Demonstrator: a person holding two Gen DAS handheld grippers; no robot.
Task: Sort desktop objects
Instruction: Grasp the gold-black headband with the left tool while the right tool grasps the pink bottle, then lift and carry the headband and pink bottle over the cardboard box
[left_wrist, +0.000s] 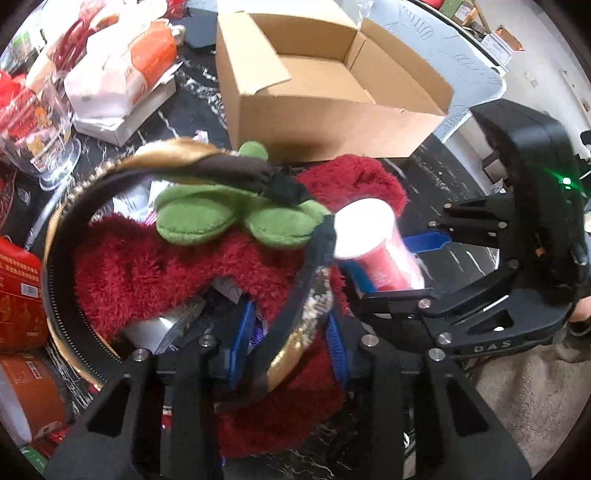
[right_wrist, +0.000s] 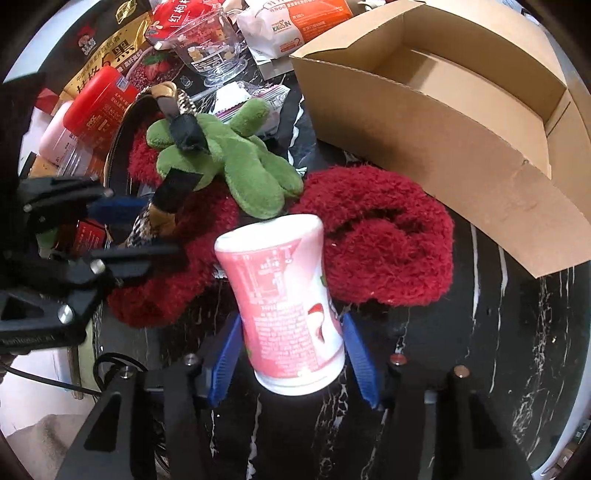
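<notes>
The left tool (left_wrist: 291, 328) has its blue pads closed on the headband (left_wrist: 66, 236), pinching the band where gold fabric meets a black wrap. The right tool (right_wrist: 295, 354) has its pads against the sides of a pink-and-white bottle (right_wrist: 284, 306) lying on the dark marbled surface (right_wrist: 498, 332). In that view the left pad sits on the label; the right one looks to be touching, though I cannot be sure it presses.

To do this step well, I judge both grips should be firm before any lift. The headband is a springy open hoop draped across the red plush strawberry (right_wrist: 380, 236) and its green leaves (right_wrist: 240, 162), so it wants raising straight up, or the toy may drag along. The bottle is smooth, hard and round (likely to roll or slip), so a squeeze across its middle suits it best.

The plush is shaggy and soft — the leaves are short-napped. Further back stands the open cardboard box (right_wrist: 443, 122), stiff and empty, the likely destination. Beyond it lie a clear plastic cup (right_wrist: 214, 48) and crinkly snack packets (right_wrist: 291, 22).
</notes>
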